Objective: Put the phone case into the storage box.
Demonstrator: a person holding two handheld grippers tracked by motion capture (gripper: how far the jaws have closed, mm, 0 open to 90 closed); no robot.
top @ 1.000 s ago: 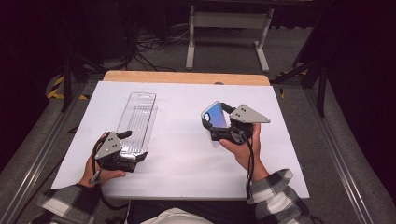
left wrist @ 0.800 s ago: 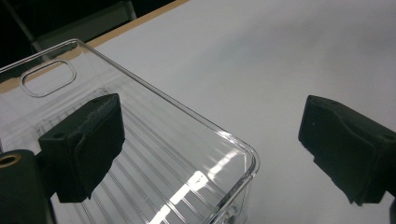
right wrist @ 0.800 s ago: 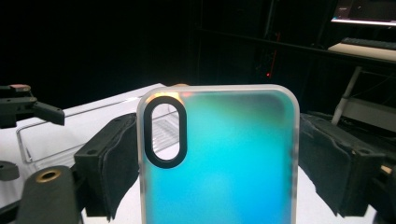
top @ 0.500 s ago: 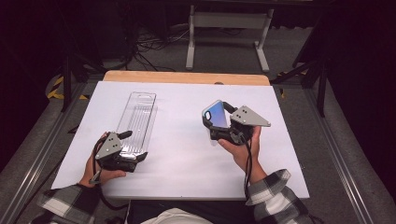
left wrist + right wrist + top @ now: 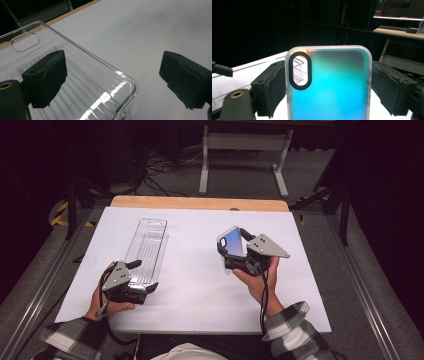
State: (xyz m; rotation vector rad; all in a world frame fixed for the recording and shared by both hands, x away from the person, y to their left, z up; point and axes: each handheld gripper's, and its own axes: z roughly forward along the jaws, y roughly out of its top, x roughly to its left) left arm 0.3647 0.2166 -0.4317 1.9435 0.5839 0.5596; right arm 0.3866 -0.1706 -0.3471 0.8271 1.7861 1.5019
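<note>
A clear plastic blister pack (image 5: 148, 245) lies flat on the white table sheet (image 5: 200, 285), left of centre. My left gripper (image 5: 142, 277) rests at the pack's near end. Its jaws are open, and the pack's corner (image 5: 110, 85) lies between the pads (image 5: 47, 75) without being squeezed. My right gripper (image 5: 233, 253) is raised above the sheet at right of centre. It is shut on a phone case (image 5: 231, 241) with a blue-green sheen. The case (image 5: 332, 87) stands upright between the pads (image 5: 272, 85), and its oval camera cut-out (image 5: 300, 70) is at the upper left.
The white sheet covers a wooden table whose far edge (image 5: 200, 203) shows bare. Metal rails (image 5: 35, 295) run along both sides. A grey stand (image 5: 245, 155) and cables sit on the floor beyond.
</note>
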